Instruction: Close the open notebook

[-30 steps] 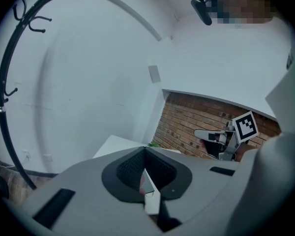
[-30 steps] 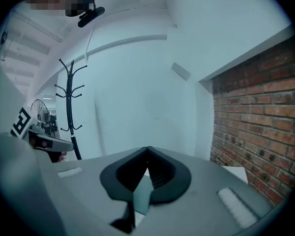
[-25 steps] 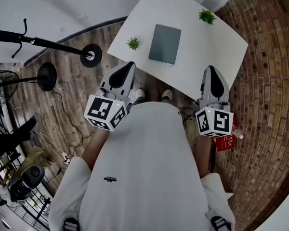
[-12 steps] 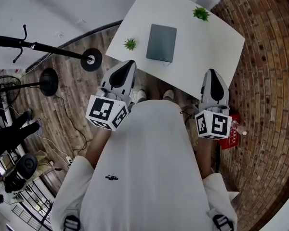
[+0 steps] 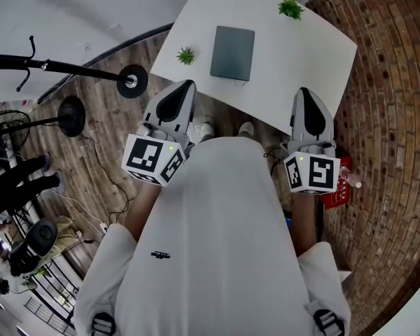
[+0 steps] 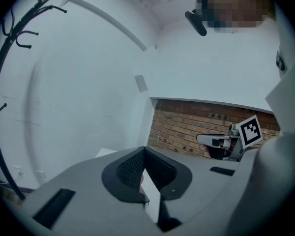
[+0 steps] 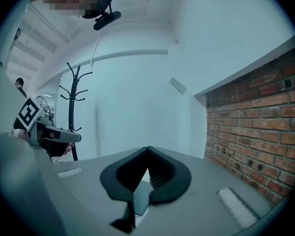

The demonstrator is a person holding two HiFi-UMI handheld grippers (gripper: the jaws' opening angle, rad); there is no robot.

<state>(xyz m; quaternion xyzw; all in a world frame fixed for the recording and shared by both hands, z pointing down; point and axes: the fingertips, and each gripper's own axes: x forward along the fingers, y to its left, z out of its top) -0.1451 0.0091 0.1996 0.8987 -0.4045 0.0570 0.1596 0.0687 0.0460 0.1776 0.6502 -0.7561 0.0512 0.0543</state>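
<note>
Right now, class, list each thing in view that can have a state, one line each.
notebook: closed, lying flat on the white table.
left gripper: shut, empty, short of the table.
right gripper: shut, empty, at the table's near edge.
two small plants: upright on the table.

Indoor work room of the office or studio type. Evidence noted: a plain white table (image 5: 301,54) stands beside a bare brick wall (image 5: 385,117) and carries a grey notebook (image 5: 232,52) and small potted plants (image 5: 185,55). The floor (image 5: 105,145) is wood plank and the other walls (image 6: 78,82) are painted white. A black coat stand (image 7: 74,102) is present. Loose cables (image 5: 91,180) trail across the floor, with a round-based stand (image 5: 70,110) and a wire rack (image 5: 45,303) at the left edge.
</note>
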